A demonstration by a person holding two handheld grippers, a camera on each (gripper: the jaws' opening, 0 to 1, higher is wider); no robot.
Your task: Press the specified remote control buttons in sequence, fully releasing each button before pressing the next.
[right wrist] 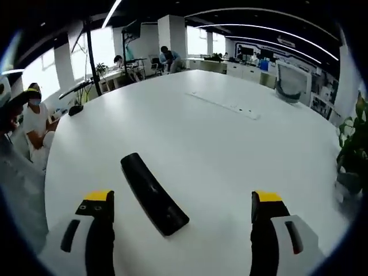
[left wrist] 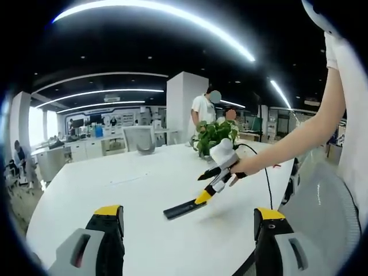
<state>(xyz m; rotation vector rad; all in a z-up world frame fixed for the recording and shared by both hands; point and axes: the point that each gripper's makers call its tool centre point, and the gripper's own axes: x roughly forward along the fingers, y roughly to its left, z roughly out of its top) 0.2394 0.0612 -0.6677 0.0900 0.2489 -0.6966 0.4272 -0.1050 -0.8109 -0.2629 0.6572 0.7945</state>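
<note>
A broad white table (right wrist: pixel 241 155) carries the scene, its bare top running away toward an office of desks and chairs; a potted plant (left wrist: pixel 214 137) stands on it toward the far edge, and in the left gripper view a person's hand (left wrist: pixel 240 167) reaches in from the right holding the right gripper (left wrist: pixel 206 194); the black remote control (right wrist: pixel 153 194) lies flat on the table, long and slim, and in the right gripper view it sits between that gripper's two jaws, nearer the left one, its near end just ahead of the tips; the right gripper's jaws stand wide apart and grip nothing; the left gripper (left wrist: pixel 190 221) is likewise spread wide and empty, hanging back and well apart from the remote; my reading is that the approach to a press is in hand, with no contact I can make out; the next move would call for lowering one yellow tip squarely onto the wanted button, though the buttons are too dark to tell apart here.
</note>
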